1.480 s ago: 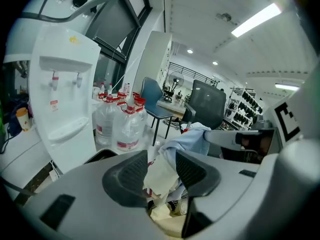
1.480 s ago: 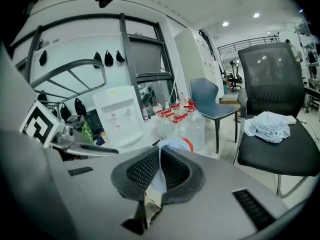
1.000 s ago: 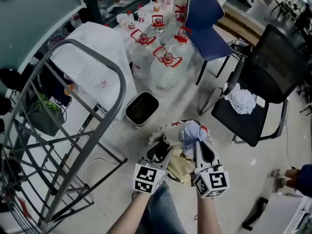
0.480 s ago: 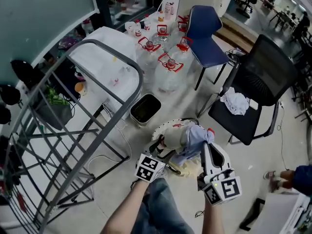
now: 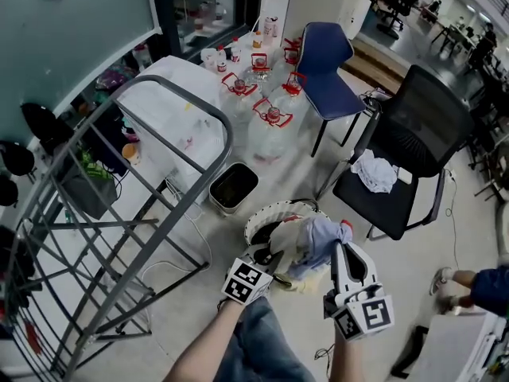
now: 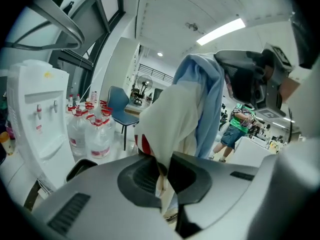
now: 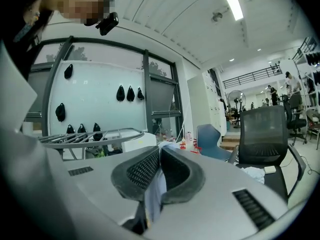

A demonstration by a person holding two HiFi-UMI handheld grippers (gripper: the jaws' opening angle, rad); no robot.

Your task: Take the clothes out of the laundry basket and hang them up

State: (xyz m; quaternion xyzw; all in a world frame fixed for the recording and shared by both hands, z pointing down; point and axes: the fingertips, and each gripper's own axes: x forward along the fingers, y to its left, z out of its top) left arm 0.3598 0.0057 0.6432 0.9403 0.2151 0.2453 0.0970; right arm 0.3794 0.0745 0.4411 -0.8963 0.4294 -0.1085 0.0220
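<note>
Count: two claws, two garments, one laundry basket (image 5: 256,218), one drying rack (image 5: 119,213).

Left claw (image 5: 269,255) has just been closing and now pinches the cream garment (image 5: 288,235). Right claw (image 5: 342,243) is clamped on the light-blue garment (image 5: 320,239).

Both garments are bunched together above the basket on the floor, hiding its contents. Both claws point forward, slightly downward.
</note>
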